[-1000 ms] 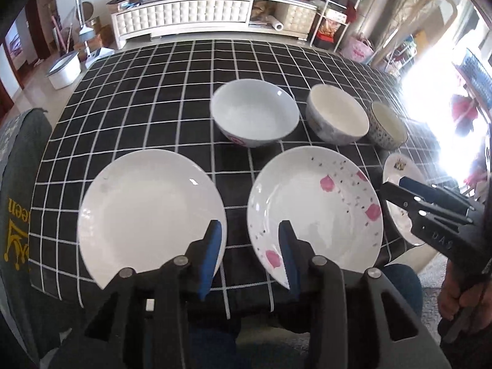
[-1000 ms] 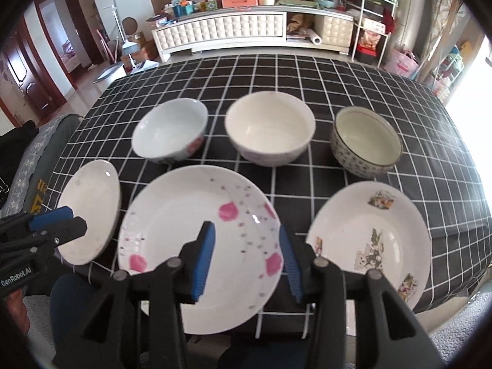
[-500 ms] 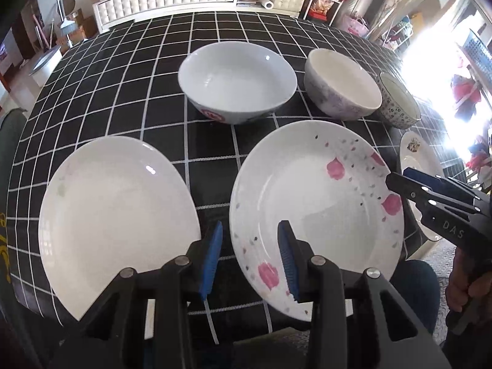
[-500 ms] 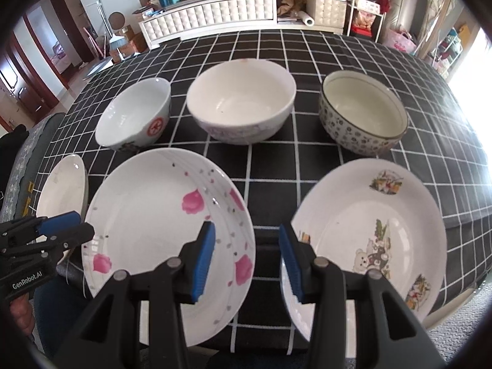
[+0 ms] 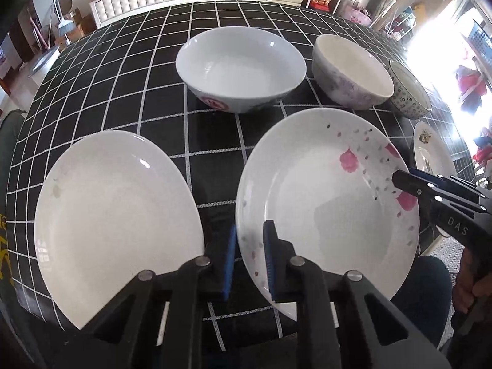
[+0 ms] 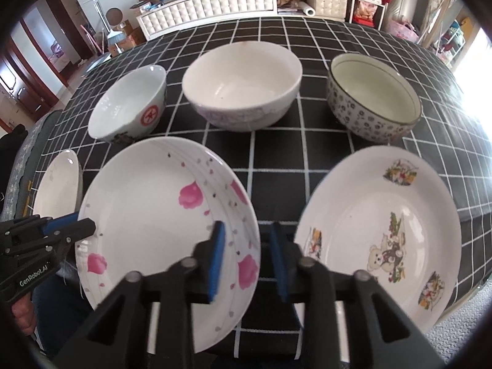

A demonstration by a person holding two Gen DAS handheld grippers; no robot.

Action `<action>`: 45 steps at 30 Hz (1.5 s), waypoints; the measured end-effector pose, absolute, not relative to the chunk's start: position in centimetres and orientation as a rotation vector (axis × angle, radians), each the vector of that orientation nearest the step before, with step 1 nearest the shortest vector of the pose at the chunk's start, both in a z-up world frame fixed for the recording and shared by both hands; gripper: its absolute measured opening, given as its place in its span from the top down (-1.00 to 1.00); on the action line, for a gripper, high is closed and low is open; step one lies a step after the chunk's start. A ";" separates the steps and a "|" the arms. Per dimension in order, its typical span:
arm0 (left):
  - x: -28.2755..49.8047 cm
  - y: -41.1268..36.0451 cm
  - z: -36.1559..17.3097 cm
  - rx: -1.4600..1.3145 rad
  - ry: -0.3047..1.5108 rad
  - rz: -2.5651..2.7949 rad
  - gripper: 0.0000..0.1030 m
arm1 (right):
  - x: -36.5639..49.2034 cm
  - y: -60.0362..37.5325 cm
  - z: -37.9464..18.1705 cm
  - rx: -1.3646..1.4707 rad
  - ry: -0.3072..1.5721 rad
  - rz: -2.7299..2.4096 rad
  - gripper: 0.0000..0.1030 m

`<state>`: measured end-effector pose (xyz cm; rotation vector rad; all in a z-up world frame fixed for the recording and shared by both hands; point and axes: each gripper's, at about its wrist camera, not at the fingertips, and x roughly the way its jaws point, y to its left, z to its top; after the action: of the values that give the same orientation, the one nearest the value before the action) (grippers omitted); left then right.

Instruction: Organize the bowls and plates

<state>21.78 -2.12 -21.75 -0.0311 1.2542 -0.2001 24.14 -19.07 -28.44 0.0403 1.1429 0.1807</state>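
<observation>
Through my left camera, my left gripper [image 5: 248, 256] has dropped closer over the last second, its narrowed jaws now straddling the near-left rim of the pink plate [image 5: 326, 203], apparently not yet clamped. Through my right camera, my right gripper [image 6: 247, 258] has closed in too, jaws wide astride that plate's right rim, so I judge a two-sided lift toward the white plate [image 5: 113, 215] is next.

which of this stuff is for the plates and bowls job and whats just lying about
For the job: plain white plate, pink-flowered white plate, bear-print white plate, three ceramic bowls.

Lying about: white tufted sideboard, wire shelf rack, paper roll.
</observation>
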 end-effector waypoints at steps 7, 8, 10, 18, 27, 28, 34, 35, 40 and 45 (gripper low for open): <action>21.6 -1.3 -22.2 -0.076 1.273 -0.193 0.82 | 23.9 -19.6 -28.7 0.088 1.165 0.180 0.72; 21.6 -1.5 -22.1 -0.064 1.271 -0.191 0.82 | 23.9 -19.7 -28.7 0.090 1.165 0.178 0.72; 21.4 -1.7 -22.1 -0.053 1.268 -0.193 0.81 | 23.8 -19.6 -28.6 0.081 1.167 0.164 0.72; 20.8 -1.3 -21.2 -0.059 1.267 -0.187 0.82 | 23.4 -19.0 -27.8 0.074 1.154 0.141 0.72; 20.1 -3.3 -16.9 -0.011 1.186 -0.257 1.00 | 24.4 -18.1 -26.2 0.161 1.156 0.149 0.84; 20.1 -3.1 -16.8 -0.022 1.188 -0.261 1.00 | 24.6 -18.3 -26.4 0.168 1.159 0.162 0.84; 19.5 -0.9 -17.0 -0.096 1.192 -0.216 0.96 | 24.3 -18.5 -27.2 0.163 1.170 0.174 0.84; 19.4 -0.7 -17.2 -0.095 1.195 -0.213 0.87 | 24.3 -18.6 -27.4 0.165 1.177 0.172 0.84; 18.4 -0.3 -18.0 -0.105 1.205 -0.223 0.43 | 24.0 -19.2 -28.7 0.185 1.205 0.169 0.85; 18.2 -0.6 -18.8 -0.052 1.203 -0.207 0.29 | 23.3 -19.4 -28.5 0.187 1.198 0.161 0.84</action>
<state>18.21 -0.59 -18.76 -0.0516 1.2028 -0.2066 23.31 -19.42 -28.50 0.1874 1.1977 0.1614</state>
